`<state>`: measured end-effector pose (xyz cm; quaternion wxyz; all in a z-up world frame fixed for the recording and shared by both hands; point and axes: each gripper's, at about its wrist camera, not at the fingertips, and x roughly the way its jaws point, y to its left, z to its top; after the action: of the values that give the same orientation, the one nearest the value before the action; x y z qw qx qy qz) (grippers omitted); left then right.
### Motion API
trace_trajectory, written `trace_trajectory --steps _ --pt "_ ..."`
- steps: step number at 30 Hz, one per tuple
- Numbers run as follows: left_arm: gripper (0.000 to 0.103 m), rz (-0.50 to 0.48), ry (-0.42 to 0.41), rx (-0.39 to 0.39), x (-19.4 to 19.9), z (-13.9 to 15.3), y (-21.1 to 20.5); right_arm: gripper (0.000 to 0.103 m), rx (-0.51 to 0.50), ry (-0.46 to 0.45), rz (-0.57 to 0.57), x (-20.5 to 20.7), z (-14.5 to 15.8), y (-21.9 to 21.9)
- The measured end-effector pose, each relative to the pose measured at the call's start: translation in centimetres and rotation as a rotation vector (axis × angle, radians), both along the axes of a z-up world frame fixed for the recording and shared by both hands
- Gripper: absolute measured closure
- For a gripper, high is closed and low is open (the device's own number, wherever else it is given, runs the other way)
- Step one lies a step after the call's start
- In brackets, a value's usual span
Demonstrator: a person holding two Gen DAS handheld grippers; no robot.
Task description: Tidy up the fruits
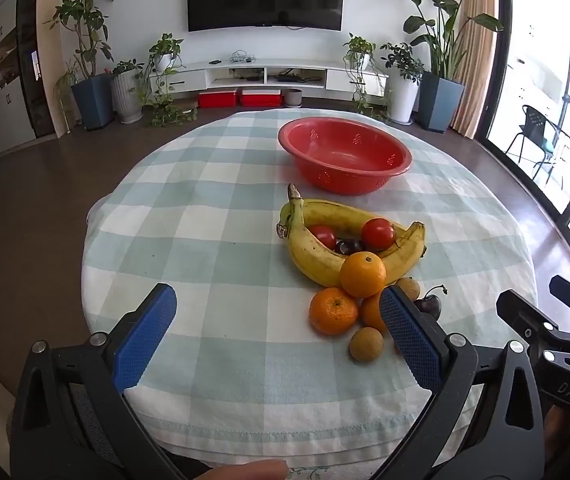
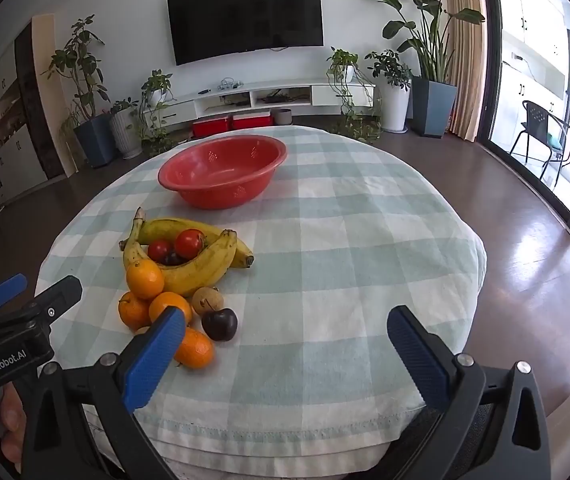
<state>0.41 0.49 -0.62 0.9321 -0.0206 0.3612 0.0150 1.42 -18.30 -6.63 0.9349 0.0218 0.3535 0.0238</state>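
A pile of fruit lies on the checked tablecloth [image 1: 213, 240]: two bananas [image 1: 317, 256] curled around two tomatoes [image 1: 378, 233] and a dark cherry [image 1: 348, 246], with several oranges [image 1: 363, 274], brown longans [image 1: 366, 344] and a dark cherry [image 2: 219, 324] in front. An empty red colander bowl [image 1: 345, 160] stands behind the pile; it also shows in the right wrist view [image 2: 223, 170]. My left gripper [image 1: 277, 306] is open and empty, low over the near cloth, left of the fruit. My right gripper [image 2: 285, 328] is open and empty, right of the fruit.
The round table's near edge [image 1: 285, 440] is just below both grippers. Each gripper body shows at the side of the other's view [image 1: 545, 332] [image 2: 17, 320]. Beyond the table are a TV unit, potted plants and a glass door.
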Motion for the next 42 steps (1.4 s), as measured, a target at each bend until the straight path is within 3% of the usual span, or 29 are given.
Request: trace_trajectory --steps 42 --pt "0.000 0.005 0.004 0.002 -0.02 -0.69 0.24 0.000 -0.045 0.030 -0.008 -0.02 -0.65 0.81"
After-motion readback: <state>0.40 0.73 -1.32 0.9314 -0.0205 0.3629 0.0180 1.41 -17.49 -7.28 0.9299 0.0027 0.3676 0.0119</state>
